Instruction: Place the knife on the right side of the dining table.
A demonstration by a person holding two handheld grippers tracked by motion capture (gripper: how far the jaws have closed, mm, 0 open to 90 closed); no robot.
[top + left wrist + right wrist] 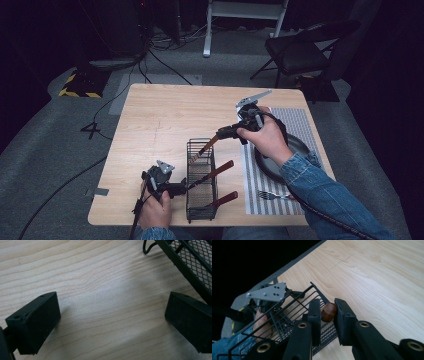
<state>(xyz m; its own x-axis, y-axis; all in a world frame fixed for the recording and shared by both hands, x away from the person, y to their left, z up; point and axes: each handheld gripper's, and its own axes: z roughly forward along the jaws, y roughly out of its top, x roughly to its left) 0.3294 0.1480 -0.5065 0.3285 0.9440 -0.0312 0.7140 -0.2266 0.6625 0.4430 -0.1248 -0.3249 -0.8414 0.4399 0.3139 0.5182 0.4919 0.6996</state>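
Black fingers (342,315) of the right gripper (328,312) are seen clamped on the brown wooden handle (329,311) of a utensil standing in the far end of the black wire basket (201,180). Two more wooden-handled utensils (216,172) are held in that basket. Fingers of the left gripper (112,320) are spread apart over bare desk (100,290), just beside the basket's near end. A dark plate (295,145) and a fork (272,195) are laid on a striped placemat (295,125).

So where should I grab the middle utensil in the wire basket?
Take the middle utensil's wooden handle near its free end, coming from the placemat side. It leans out over the wire basket rim there, while its working end sits down inside the mesh.
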